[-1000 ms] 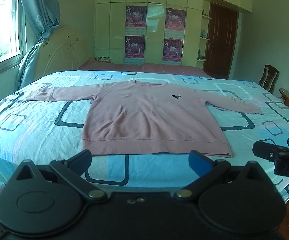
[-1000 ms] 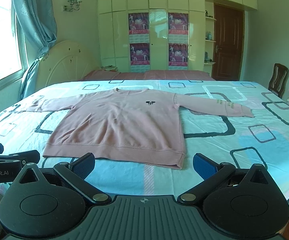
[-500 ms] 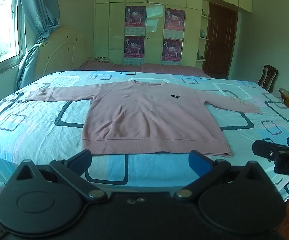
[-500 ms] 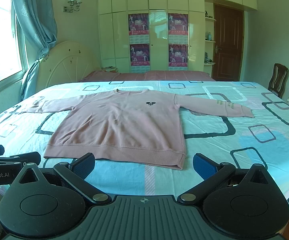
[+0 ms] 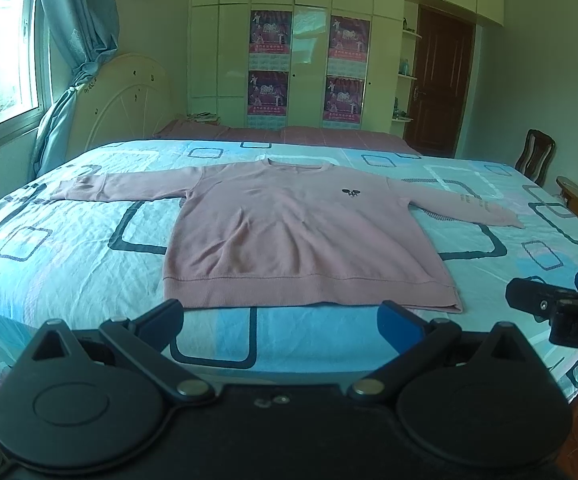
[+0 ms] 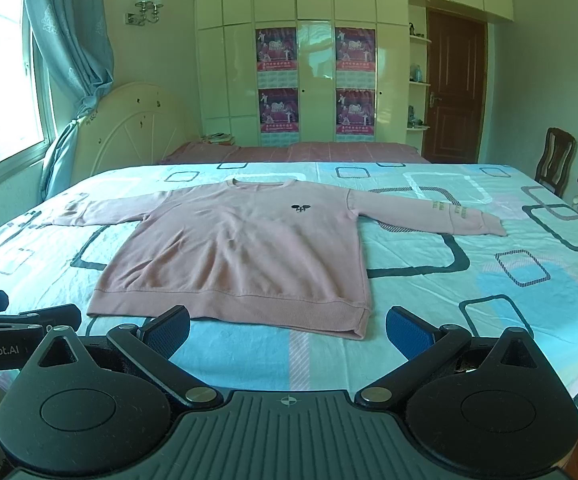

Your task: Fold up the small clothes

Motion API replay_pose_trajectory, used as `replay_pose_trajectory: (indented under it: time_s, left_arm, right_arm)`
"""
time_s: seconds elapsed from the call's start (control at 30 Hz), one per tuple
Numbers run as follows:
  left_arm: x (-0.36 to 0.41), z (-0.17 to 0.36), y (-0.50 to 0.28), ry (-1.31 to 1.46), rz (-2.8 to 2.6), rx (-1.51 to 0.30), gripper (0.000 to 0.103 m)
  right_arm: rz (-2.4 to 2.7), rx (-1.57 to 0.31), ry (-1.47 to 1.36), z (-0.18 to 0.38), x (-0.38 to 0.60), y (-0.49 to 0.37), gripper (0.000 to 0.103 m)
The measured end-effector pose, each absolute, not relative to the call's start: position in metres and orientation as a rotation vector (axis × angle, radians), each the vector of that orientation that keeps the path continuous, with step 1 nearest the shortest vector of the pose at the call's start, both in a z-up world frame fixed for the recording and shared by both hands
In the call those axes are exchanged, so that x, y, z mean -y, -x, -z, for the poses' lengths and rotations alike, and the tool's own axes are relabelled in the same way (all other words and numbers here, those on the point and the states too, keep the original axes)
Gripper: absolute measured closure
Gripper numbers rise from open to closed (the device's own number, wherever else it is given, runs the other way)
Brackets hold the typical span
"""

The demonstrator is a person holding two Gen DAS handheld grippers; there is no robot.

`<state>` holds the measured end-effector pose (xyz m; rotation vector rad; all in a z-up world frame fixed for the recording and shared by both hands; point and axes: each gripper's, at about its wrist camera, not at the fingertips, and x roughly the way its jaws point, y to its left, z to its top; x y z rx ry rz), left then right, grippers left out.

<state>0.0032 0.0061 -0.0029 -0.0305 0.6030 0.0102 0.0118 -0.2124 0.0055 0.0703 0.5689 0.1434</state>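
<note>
A pink long-sleeved sweatshirt (image 5: 289, 232) lies flat and face up on the bed, both sleeves spread out, hem toward me; it also shows in the right wrist view (image 6: 241, 252). My left gripper (image 5: 281, 316) is open and empty, just short of the hem above the bed's near edge. My right gripper (image 6: 289, 326) is open and empty, near the hem's right corner. The right gripper shows at the right edge of the left wrist view (image 5: 561, 308); the left gripper shows at the left edge of the right wrist view (image 6: 21, 320).
The bed (image 5: 69, 248) has a light blue sheet with dark rectangles. A cream headboard (image 5: 121, 96) and a window with a blue curtain (image 5: 77, 20) are at the left. A wardrobe (image 5: 309, 60) stands behind; a door (image 5: 441, 80) and a wooden chair (image 5: 537, 160) are at the right.
Both grippers have shifted very slightly; the sweatshirt has not moved and both grippers stay open.
</note>
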Motion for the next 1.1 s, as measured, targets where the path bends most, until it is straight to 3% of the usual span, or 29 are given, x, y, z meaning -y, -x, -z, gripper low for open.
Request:
replay_pose_trajectory:
  time_s: [1.1]
  left_arm:
    - [-0.0107, 0.0022, 0.0002, 0.031, -0.010, -0.604, 0.000]
  right_arm:
    - [-0.144, -0.568, -0.070, -0.0057, 0.2122, -0.0096, 0.000]
